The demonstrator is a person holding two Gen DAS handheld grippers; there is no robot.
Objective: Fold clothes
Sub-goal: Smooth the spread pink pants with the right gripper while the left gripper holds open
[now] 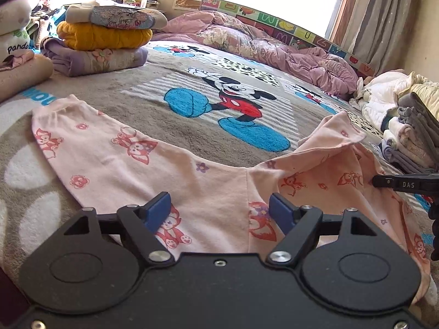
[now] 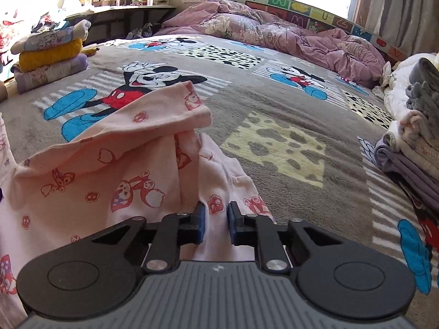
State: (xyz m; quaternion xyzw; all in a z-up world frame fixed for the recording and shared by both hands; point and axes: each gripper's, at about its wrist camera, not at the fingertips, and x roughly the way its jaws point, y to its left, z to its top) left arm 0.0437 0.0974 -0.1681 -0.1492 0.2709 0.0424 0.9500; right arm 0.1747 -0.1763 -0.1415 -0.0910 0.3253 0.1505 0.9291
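Pink trousers (image 1: 131, 159) printed with red foxes lie spread on a grey cartoon-mouse blanket (image 1: 192, 126). The left leg lies flat toward the left; the right leg is bunched and raised at the right. My left gripper (image 1: 219, 211) hovers open just above the seat of the trousers, its blue pads (image 1: 157, 211) wide apart with fabric beneath them. In the right wrist view my right gripper (image 2: 216, 219) is shut on a fold of the trousers (image 2: 131, 164), holding that leg up so its cuff droops over. The right gripper's black tip (image 1: 377, 181) also shows at the left wrist view's right edge.
A stack of folded clothes (image 1: 104, 38) with a yellow sweater sits at the far left of the bed. Another folded stack (image 1: 411, 142) stands at the right edge. A crumpled purple duvet (image 1: 274, 46) lies along the back under the window. A desk (image 2: 123, 8) is behind.
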